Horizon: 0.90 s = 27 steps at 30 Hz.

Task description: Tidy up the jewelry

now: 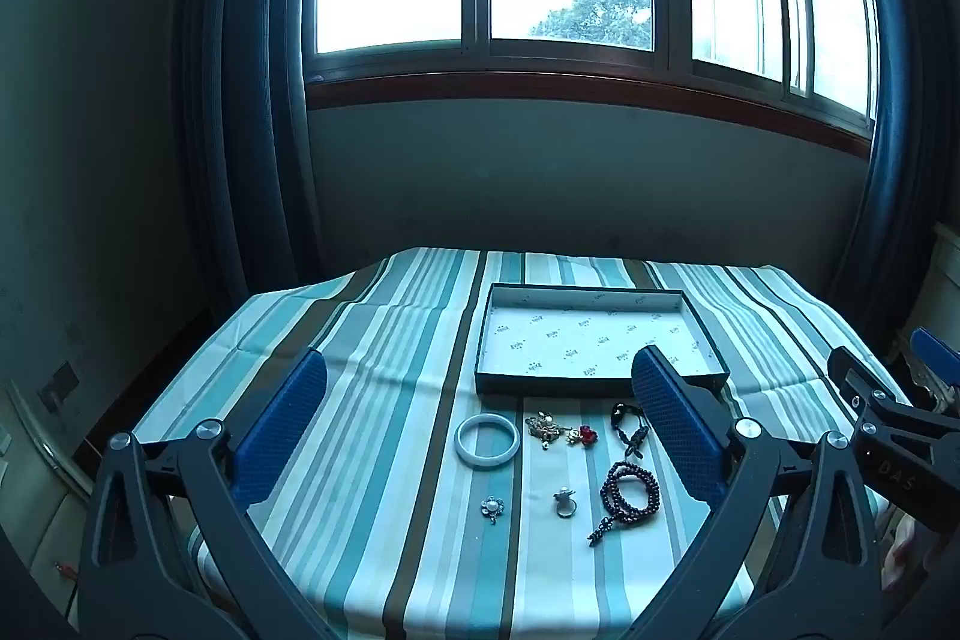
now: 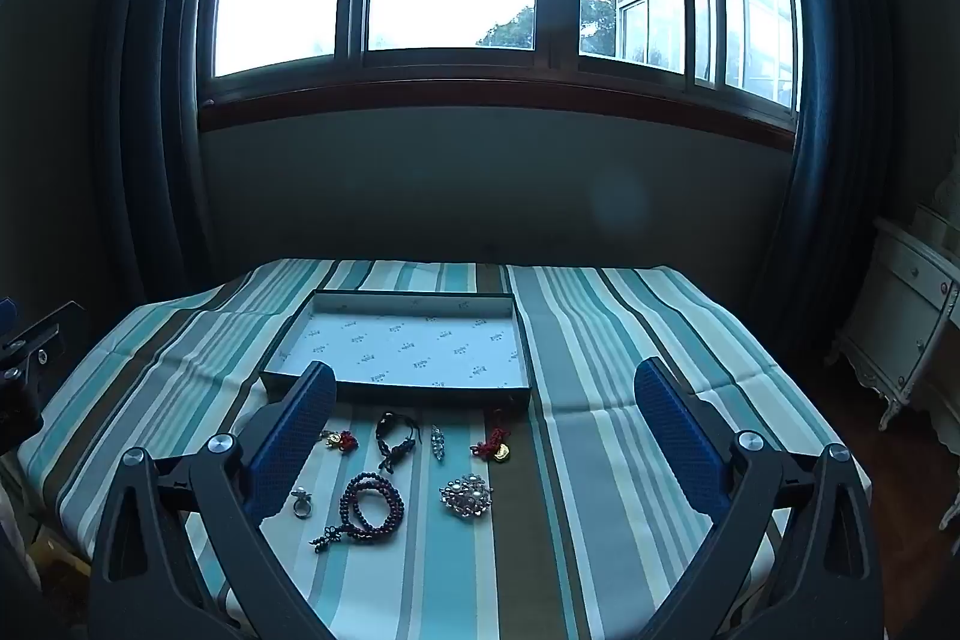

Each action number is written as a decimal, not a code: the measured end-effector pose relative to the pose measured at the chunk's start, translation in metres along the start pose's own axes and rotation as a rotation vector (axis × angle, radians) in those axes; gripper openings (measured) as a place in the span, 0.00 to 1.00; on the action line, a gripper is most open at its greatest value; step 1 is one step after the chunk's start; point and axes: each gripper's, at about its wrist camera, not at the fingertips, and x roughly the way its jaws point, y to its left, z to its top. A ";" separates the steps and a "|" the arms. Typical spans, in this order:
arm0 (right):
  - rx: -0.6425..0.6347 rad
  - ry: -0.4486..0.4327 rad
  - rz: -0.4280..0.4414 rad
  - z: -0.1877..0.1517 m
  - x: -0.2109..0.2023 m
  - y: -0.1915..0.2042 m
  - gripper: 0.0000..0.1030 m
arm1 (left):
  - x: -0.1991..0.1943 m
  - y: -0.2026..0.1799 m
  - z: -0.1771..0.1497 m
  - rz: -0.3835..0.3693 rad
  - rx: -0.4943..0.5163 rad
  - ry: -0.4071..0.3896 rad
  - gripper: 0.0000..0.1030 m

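An empty shallow tray (image 1: pixel 600 388) (image 2: pixel 396 391) with a white patterned lining sits on the striped tablecloth. In front of it lie loose pieces: a white bangle (image 1: pixel 486 441), a gold charm cluster (image 1: pixel 545 428), a red charm (image 1: pixel 585 436) (image 2: pixel 341 440), a black cord bracelet (image 1: pixel 630 427) (image 2: pixel 396 436), a dark bead bracelet (image 1: pixel 630 490) (image 2: pixel 369 508), a ring (image 1: pixel 564 503) (image 2: pixel 301 502), a small flower brooch (image 1: pixel 492 508), a crystal pendant (image 2: pixel 437 442), a red-and-gold charm (image 2: pixel 495 445) and a large rhinestone brooch (image 2: pixel 466 497). My left gripper (image 1: pixel 480 424) and right gripper (image 2: pixel 486 430) hover open above them, holding nothing.
The table (image 1: pixel 372 340) stands below a wide window with dark curtains at both sides. A white dresser (image 2: pixel 912 340) stands at the right. The right gripper's body (image 1: pixel 882 418) shows at the right edge of the left wrist view.
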 end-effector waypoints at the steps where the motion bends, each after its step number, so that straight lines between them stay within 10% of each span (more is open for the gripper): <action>1: 0.000 0.001 -0.001 0.000 0.000 0.000 0.96 | -0.001 -0.001 0.000 0.007 0.009 -0.013 0.98; 27: -0.002 0.003 0.001 -0.002 0.001 0.003 0.96 | -0.005 -0.003 -0.003 0.009 0.021 0.008 0.98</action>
